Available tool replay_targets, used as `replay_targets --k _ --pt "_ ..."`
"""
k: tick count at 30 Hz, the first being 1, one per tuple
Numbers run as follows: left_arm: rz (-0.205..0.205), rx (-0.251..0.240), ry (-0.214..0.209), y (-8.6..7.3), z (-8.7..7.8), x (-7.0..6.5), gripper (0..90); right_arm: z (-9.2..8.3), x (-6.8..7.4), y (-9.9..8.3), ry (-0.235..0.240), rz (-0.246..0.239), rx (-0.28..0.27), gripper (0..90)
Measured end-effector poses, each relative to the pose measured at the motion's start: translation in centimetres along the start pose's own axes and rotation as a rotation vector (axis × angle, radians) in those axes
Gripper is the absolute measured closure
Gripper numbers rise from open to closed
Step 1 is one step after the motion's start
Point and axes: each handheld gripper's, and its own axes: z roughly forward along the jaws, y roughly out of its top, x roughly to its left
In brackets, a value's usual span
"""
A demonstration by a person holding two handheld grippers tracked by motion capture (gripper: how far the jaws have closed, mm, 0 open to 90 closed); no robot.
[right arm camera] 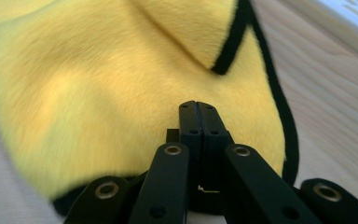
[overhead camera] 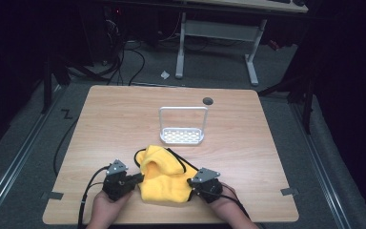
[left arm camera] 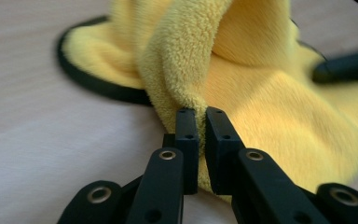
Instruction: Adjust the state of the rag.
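A yellow fleece cloth [overhead camera: 164,179] with a black hem lies bunched near the table's front edge. Its far part is heaped up into a hump. My left gripper [overhead camera: 138,179] is at the cloth's left side. In the left gripper view its jaws are shut on a raised fold of the cloth [left arm camera: 186,70], and my left gripper [left arm camera: 201,113] keeps a narrow gap at the tips. My right gripper [overhead camera: 190,182] is at the cloth's right front corner. In the right gripper view my right gripper [right arm camera: 196,104] reaches over the cloth [right arm camera: 112,84], jaws pressed flush together, no cloth showing between them.
A white wire rack [overhead camera: 182,135] with a tall loop handle stands behind the cloth at the table's middle. A dark round hole [overhead camera: 208,100] sits near the far edge. The person's hands [overhead camera: 106,210] come in over the front edge.
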Motion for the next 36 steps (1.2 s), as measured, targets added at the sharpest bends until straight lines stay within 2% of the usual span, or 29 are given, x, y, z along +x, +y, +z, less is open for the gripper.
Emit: replay_targets --k 2,3,4,6,8,12,13,14,15,16,17,18,19,20,21,23,24,26,27,28,29,30,32,34,35,36 --pt "0.027 0.018 -0.013 -0.2 0.3 -1.1 84.3 0.2 -1.8 -0.2 -0.036 0.044 -0.002 90.0" --pt "0.032 0.021 -0.039 -0.3 0.6 -1.7 84.3 0.2 -1.8 -0.2 -0.036 0.044 -0.002 90.0" --pt "0.047 0.030 -0.051 -0.3 0.8 -2.3 84.3 0.4 -2.8 -0.2 -0.060 0.064 -0.005 90.0" --pt "0.071 0.039 -0.065 -0.5 1.1 -3.4 84.3 0.5 -3.3 -0.1 -0.072 0.070 -0.005 90.0" --pt "0.077 0.044 -0.086 -0.6 1.4 -4.1 84.1 0.8 -3.9 0.0 -0.084 0.076 -0.008 90.0" --pt "0.083 0.046 -0.095 -0.7 1.4 -4.5 81.8 1.1 -4.7 0.2 -0.088 0.084 -0.009 90.0" --pt "0.082 0.044 -0.095 -0.7 1.2 -4.4 78.7 1.1 -4.9 0.1 -0.080 0.089 -0.011 90.0" --pt "0.079 0.036 -0.094 -0.8 0.8 -4.3 69.0 1.1 -5.0 0.1 -0.079 0.091 -0.012 88.1" --pt "0.086 0.026 -0.086 -0.9 0.3 -4.1 69.0 1.1 -5.0 0.1 -0.079 0.091 -0.012 88.1" --pt "0.091 0.013 -0.073 -0.9 -0.3 -3.9 66.7 0.9 -4.9 0.1 -0.096 0.087 -0.011 84.1" --pt "0.094 -0.003 -0.053 -1.0 -1.0 -3.5 62.7 -0.1 -4.9 0.1 -0.123 0.101 -0.040 80.2" --pt "0.092 -0.023 -0.032 -1.0 -1.6 -3.0 62.7 -0.1 -4.9 0.1 -0.123 0.101 -0.040 80.2" --pt "0.086 -0.043 -0.006 -0.9 -1.9 -2.4 58.1 -1.8 -4.8 -0.1 -0.141 0.119 -0.098 77.0" --pt "0.076 -0.053 0.023 -0.7 -1.9 -1.8 58.1 -1.8 -4.8 -0.1 -0.141 0.119 -0.098 77.0" --pt "0.070 -0.051 0.052 -0.4 -1.7 -1.2 54.0 -3.3 -4.3 -0.5 -0.147 0.135 -0.131 72.3" --pt "0.066 -0.042 0.079 0.1 -0.7 -0.1 51.1 -4.2 -3.7 -1.1 -0.117 0.164 -0.144 65.7" --pt "0.064 -0.031 0.090 0.3 -0.1 0.3 51.1 -4.2 -3.7 -1.1 -0.117 0.164 -0.144 65.7" --pt "0.075 0.013 0.131 0.8 1.0 0.7 49.4 -4.4 -2.8 -1.6 -0.099 0.182 -0.128 55.0" --pt "0.083 0.015 0.140 0.7 1.4 0.7 51.9 -4.2 -2.4 -1.9 -0.099 0.184 -0.106 50.4" --pt "0.098 0.011 0.153 0.8 1.5 0.7 58.5 -4.1 -2.0 -2.2 -0.101 0.181 -0.087 49.4" --pt "0.112 0.016 0.167 0.8 1.6 0.5 58.5 -3.9 -1.8 -2.4 -0.097 0.185 -0.074 48.3" --pt "0.120 0.024 0.173 0.8 1.6 0.4 63.7 -3.8 -1.6 -2.6 -0.090 0.197 -0.057 47.6" --pt "0.110 0.021 0.164 0.7 1.5 0.3 76.2 -3.4 -1.6 -3.0 -0.079 0.210 -0.027 51.4" --pt "0.099 0.028 0.153 0.7 1.4 0.4 83.6 -3.1 -1.6 -3.1 -0.058 0.202 -0.013 74.0" --pt "0.094 0.030 0.154 0.7 1.3 0.4 84.9 -3.1 -1.5 -2.9 -0.072 0.192 -0.020 81.2" --pt "0.097 0.030 0.161 0.7 1.2 0.4 85.3 -3.1 -1.6 -2.7 -0.097 0.172 -0.027 83.0"
